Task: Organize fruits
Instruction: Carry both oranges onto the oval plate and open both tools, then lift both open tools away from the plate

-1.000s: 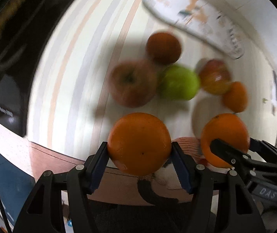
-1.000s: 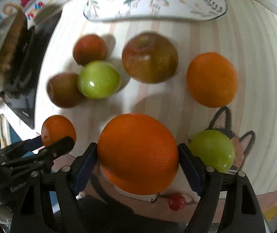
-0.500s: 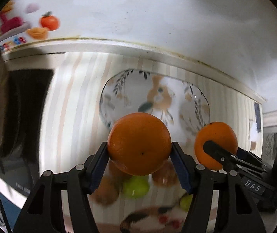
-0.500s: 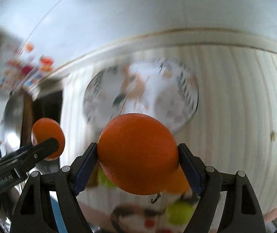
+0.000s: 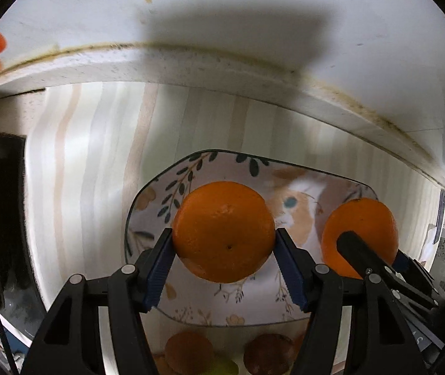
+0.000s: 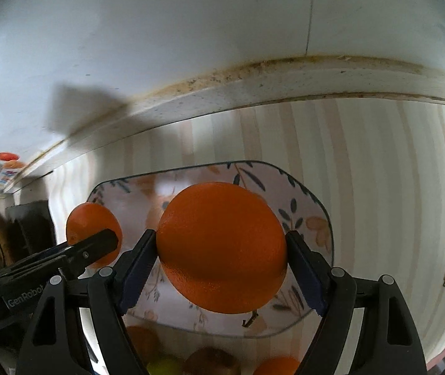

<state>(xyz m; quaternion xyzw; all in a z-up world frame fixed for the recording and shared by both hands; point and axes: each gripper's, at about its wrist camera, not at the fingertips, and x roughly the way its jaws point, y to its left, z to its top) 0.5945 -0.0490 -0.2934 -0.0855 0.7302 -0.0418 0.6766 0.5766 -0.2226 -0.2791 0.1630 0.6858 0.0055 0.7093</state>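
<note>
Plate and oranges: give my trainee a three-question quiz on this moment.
1. True or false: both grippers hold an orange.
2. Multiple choice: the plate is A) bare of fruit, B) full of apples, C) upside down.
3. Fill in: the loose fruit lies on the plate's ____ side, toward the cameras.

Key:
1. True: the left gripper clamps the left orange, the right gripper the right orange.
2. A
3. near; an apple shows there.
</note>
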